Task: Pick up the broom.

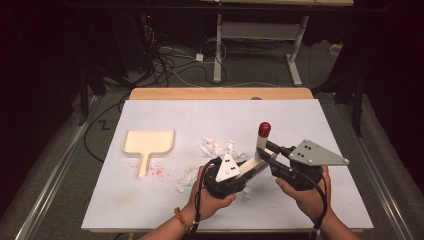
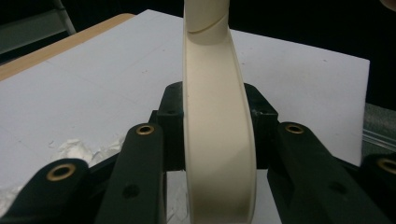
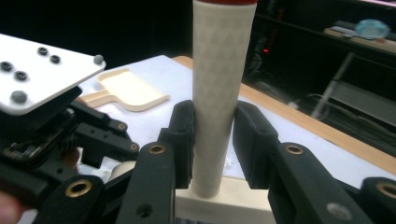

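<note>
The brush point(image 2: 217, 135) is cut off by the top and bottom edges in the left gripper view. Its bristles point(image 1: 256, 172) are partly hidden behind the left gripper point(image 1: 235, 176) in the high view.

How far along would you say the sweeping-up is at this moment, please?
Done: nothing swept; the dustpan lies bare. In hand: both the left gripper and right gripper are shut on the brush, lifted off the table. Left: the white scraps remain scattered.
</note>
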